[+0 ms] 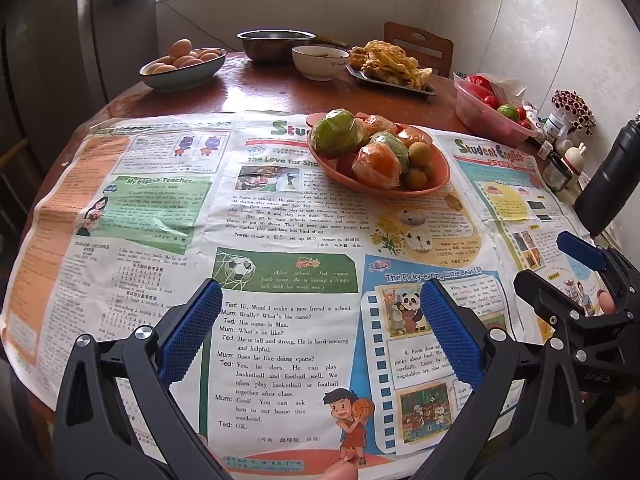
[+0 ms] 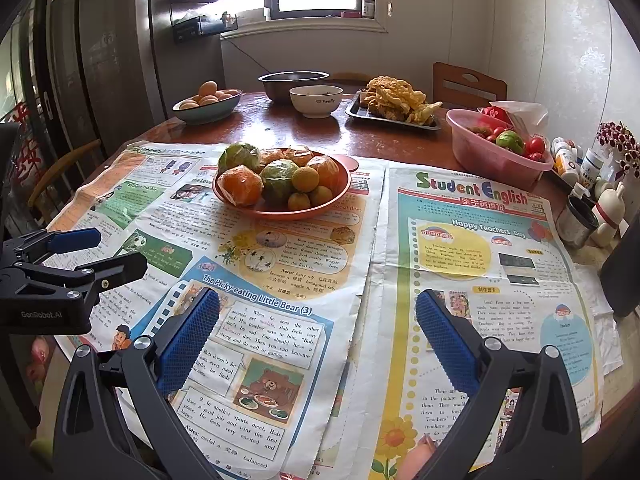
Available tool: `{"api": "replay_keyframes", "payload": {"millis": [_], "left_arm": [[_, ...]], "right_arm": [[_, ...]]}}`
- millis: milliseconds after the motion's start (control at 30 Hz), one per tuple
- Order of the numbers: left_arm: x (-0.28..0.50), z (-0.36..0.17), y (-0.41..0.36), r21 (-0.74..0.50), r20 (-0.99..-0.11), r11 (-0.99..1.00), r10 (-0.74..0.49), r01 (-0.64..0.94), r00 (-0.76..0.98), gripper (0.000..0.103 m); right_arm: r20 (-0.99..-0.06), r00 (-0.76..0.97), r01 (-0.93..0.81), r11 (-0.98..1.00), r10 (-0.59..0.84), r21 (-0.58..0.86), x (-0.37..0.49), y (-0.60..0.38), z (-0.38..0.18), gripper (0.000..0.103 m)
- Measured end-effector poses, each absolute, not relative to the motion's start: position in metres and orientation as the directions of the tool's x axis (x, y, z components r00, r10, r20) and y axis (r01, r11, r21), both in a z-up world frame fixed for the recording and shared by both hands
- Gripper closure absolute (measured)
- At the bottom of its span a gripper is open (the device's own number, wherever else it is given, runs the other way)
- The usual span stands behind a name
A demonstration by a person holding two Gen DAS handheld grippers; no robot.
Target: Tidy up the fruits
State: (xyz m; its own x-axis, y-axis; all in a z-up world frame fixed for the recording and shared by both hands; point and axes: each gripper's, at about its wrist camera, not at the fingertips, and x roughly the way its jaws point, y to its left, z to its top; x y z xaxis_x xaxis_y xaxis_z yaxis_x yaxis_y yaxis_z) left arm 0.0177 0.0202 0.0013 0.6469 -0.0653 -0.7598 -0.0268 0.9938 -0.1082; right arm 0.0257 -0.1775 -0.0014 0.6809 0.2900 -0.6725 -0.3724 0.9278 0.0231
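An orange-red plate (image 1: 438, 178) (image 2: 340, 196) holds several fruits on the newspaper: plastic-wrapped oranges (image 1: 376, 166) (image 2: 240, 184), wrapped green fruits (image 1: 336, 134) (image 2: 280, 178) and small yellow-green round fruits (image 1: 420, 152) (image 2: 306, 179). My left gripper (image 1: 322, 300) hovers open over the newspaper, well short of the plate, nothing between its blue pads. My right gripper (image 2: 318, 312) is open too, over the paper in front of the plate, empty. Each gripper shows at the edge of the other's view: the right gripper (image 1: 576, 268) and the left gripper (image 2: 80, 248).
Newspapers (image 1: 280, 340) cover the near half of the round wooden table (image 1: 260, 88). Behind stand a bowl of eggs (image 1: 182, 66), a steel bowl (image 1: 276, 42), a white bowl (image 1: 320, 62), a tray of fried food (image 1: 392, 68) and a pink basin (image 2: 492, 156) of tomatoes. Bottles and figurines (image 2: 592, 200) crowd the right edge.
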Motion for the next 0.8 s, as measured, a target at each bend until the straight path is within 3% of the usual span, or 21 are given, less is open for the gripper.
{"api": "replay_keyframes", "payload": {"millis": [800], "left_arm": [[0.0166, 0.0054, 0.0202, -0.094, -0.757, 0.995, -0.052, -0.029, 0.652, 0.010]], "right_arm": [[-0.670, 0.684, -0.375, 0.927, 0.290, 0.018, 0.0256, -0.1767, 0.0039, 0.004]]}}
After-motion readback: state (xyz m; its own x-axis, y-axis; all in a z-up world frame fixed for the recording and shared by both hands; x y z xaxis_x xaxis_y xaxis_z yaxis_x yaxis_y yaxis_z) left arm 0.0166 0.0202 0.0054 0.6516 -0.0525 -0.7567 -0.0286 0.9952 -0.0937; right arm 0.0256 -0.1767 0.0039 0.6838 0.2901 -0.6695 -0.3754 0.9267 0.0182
